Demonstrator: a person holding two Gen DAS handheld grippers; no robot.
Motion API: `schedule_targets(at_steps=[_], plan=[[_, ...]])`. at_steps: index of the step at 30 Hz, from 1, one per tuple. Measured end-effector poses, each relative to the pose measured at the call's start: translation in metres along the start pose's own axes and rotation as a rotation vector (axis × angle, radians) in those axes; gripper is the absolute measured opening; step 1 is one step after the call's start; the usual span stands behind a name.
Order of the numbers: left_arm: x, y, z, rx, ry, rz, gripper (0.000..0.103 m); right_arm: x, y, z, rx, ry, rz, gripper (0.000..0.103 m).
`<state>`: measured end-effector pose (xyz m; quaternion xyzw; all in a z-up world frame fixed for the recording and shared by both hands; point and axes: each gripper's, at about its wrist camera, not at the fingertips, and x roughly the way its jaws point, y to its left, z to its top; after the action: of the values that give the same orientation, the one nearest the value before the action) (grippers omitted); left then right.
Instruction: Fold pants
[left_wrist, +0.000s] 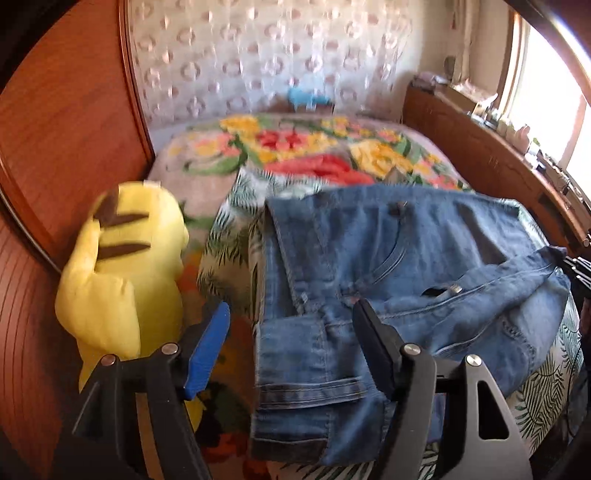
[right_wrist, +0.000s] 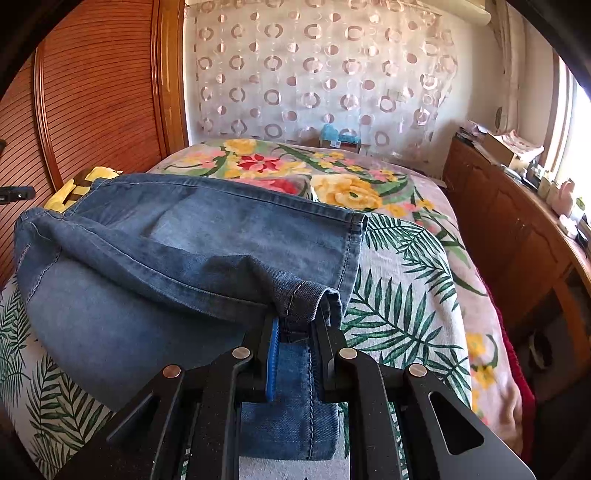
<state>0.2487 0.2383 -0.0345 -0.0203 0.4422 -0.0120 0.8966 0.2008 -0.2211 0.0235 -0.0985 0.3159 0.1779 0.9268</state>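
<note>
Blue denim pants (left_wrist: 388, 266) lie on a palm-leaf sheet (left_wrist: 229, 243) on the bed, waistband and pockets showing in the left wrist view. My left gripper (left_wrist: 291, 314) is open, its jaws wide apart just above the near waist edge, holding nothing. In the right wrist view the pants (right_wrist: 166, 258) are folded over, with a leg hem (right_wrist: 354, 251) at the right. My right gripper (right_wrist: 295, 325) is shut on a bunched denim fold (right_wrist: 306, 299) and holds it slightly lifted over the sheet (right_wrist: 399, 306).
A yellow plush toy (left_wrist: 122, 266) stands left of the pants, against the wooden headboard (left_wrist: 62, 122). A floral blanket (right_wrist: 332, 177) covers the far bed. A wooden dresser (right_wrist: 517, 236) with small items runs along the right, under a window. A patterned curtain (right_wrist: 314, 74) hangs behind.
</note>
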Motion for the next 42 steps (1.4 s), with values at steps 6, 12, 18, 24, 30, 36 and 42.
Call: schedule_targets(at_steps=[6,12,18,24,30,36,42], plan=[[0.010,0.004,-0.021,-0.023,0.093,-0.077,0.050,0.002,-0.004,-0.002,0.007,-0.003,0.010,0.015],[0.000,-0.006,-0.021,-0.002,0.036,-0.101,0.010,-0.001,-0.003,0.002,0.007,-0.015,0.014,0.015],[-0.064,-0.015,-0.009,-0.011,-0.250,-0.027,0.009,-0.036,-0.008,0.009,0.025,-0.120,0.015,0.015],[-0.078,-0.010,0.019,-0.057,-0.384,-0.003,0.009,-0.062,-0.020,0.039,0.041,-0.226,-0.020,0.015],[-0.033,-0.010,0.056,-0.064,-0.398,0.044,0.009,-0.036,-0.017,0.070,-0.006,-0.220,-0.089,0.015],[0.007,-0.015,0.080,-0.038,-0.384,0.056,0.009,0.014,0.003,0.075,-0.012,-0.114,-0.157,0.015],[0.036,-0.015,0.098,-0.028,-0.357,0.051,0.009,0.050,0.004,0.082,0.011,-0.028,-0.199,0.015]])
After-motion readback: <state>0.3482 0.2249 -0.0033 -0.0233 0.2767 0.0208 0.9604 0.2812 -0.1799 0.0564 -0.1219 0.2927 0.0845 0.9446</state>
